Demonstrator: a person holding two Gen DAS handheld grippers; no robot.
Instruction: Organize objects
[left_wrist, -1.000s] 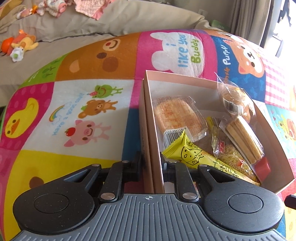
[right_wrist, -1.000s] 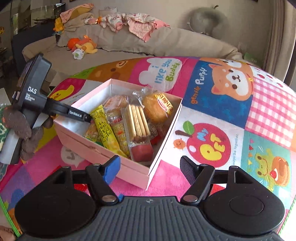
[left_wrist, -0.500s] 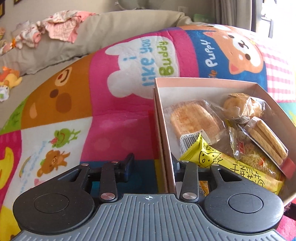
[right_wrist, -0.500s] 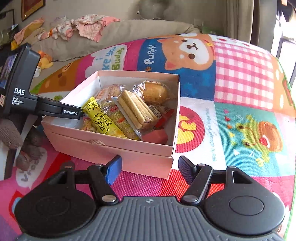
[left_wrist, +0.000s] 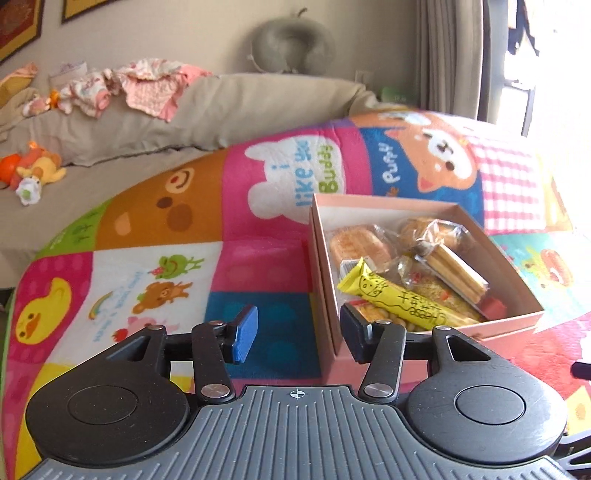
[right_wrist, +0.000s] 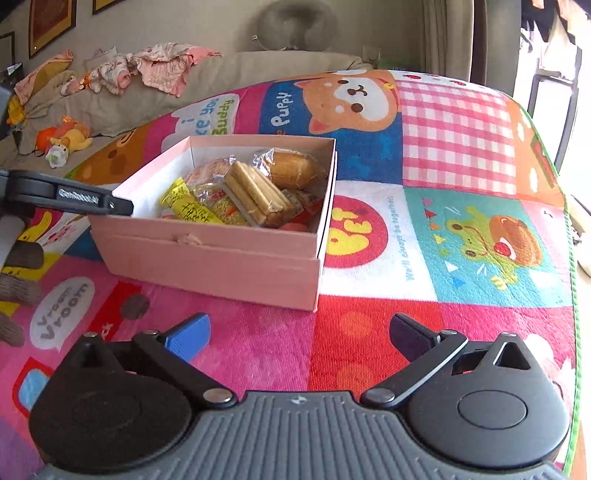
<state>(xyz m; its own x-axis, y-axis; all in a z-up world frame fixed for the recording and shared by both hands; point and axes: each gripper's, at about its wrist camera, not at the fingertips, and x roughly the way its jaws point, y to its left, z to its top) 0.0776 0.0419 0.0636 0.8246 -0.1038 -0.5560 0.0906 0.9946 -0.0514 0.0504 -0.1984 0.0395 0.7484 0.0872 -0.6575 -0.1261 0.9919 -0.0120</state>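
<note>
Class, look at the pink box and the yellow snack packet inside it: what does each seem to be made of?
Pink open-topped box: apparently matte cardboard, with thin, straight, sharply folded walls and a white inside. Yellow snack packet: probably glossy plastic film, shiny, with a crimped end.

Snacks under yellow packet hidden, left gripper body cut off at frame edge

Open snack box on a play mat, wrapped biscuit sticks and a bun inside it, sofa behind the mat, plush toy on the sofa's left
</note>
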